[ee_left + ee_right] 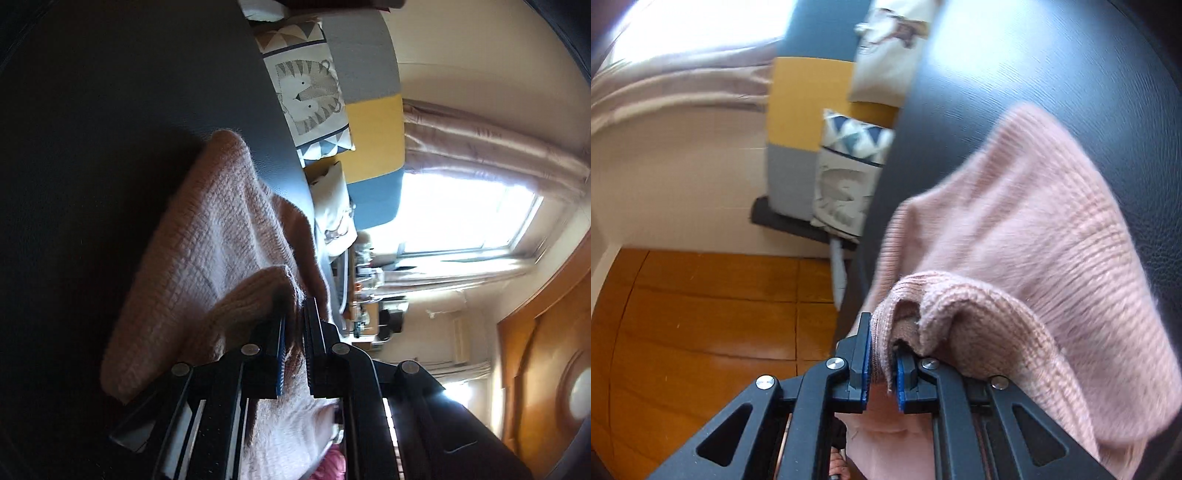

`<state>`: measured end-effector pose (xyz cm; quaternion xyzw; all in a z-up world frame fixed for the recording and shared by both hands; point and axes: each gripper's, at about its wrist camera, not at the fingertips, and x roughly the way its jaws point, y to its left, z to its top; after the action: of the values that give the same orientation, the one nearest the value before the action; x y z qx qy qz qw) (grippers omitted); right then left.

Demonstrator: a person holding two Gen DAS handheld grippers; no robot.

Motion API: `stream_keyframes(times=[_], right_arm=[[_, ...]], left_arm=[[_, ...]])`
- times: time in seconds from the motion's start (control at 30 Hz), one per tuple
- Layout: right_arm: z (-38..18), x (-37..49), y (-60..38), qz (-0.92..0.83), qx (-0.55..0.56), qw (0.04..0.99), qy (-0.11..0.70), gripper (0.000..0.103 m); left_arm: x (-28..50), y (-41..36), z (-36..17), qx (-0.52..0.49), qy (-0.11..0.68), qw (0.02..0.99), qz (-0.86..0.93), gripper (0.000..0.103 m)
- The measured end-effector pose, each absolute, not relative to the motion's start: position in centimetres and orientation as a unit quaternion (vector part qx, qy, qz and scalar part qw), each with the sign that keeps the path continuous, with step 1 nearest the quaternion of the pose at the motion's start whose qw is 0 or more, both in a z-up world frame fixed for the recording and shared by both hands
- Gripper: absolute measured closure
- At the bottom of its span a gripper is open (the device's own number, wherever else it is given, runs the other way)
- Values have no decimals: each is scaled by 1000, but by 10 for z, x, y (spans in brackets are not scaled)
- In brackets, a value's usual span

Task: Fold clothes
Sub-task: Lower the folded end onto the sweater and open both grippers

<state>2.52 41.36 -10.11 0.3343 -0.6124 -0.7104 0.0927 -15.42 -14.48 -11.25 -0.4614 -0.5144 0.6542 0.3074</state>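
Two sets of tongs are each clamped almost fully closed on a bunched fold of one pink knit sweater (1034,229) — the left tongs (294,314) on a rolled hem, the right tongs (882,354) on a gathered edge. The sweater drapes from both grips onto the dark table (1052,74), its far end lying on the top. Beyond that end the dark surface is bare right up to the table's curved rim — open room ahead. Just past the rim sit patterned cushions (314,92) against a grey, yellow and blue sofa back (373,125). Wooden floor (701,314) shows beside the table edge.
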Motion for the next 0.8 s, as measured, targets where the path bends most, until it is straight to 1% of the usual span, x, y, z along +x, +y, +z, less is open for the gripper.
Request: stream_keyframes(times=[0.07,0.1,0.13,0.17,0.2,0.23,0.27,0.33,0.43,0.53,0.6,0.67,0.8], right_arm=[[-103,22,414,-699,346,95,-619,90],[-103,21,415,-689,356,95,-624,88],[-104,18,417,-674,364,94,-637,81],[-106,14,420,-655,370,93,-652,77],[-109,9,424,-636,372,92,-670,76],[-113,4,428,-615,372,91,-689,72],[-117,-1,431,-601,365,93,-705,71],[-122,-6,437,-592,326,99,-730,71],[-127,-6,443,-597,291,94,-742,71],[-120,-4,442,-623,281,98,-723,71],[-106,0,440,-658,276,104,-693,71],[-90,6,439,-693,275,106,-658,70],[-58,14,422,-775,305,90,-546,69]], left_arm=[[-158,-143,-109,-464,-520,311,646,94],[-160,-142,-108,-468,-526,314,637,92],[-166,-140,-107,-471,-537,315,625,90],[-173,-137,-106,-473,-550,315,612,86],[-179,-135,-106,-471,-563,312,603,79],[-182,-134,-106,-465,-577,307,597,78],[-186,-134,-106,-459,-591,301,591,75],[-192,-132,-107,-448,-612,292,583,74],[-194,-131,-104,-441,-607,281,598,74],[-190,-131,-99,-437,-587,269,626,74],[-186,-133,-94,-433,-569,263,648,74],[-172,-135,-85,-419,-533,273,682,74],[-148,-118,-74,-417,-440,290,741,74]])
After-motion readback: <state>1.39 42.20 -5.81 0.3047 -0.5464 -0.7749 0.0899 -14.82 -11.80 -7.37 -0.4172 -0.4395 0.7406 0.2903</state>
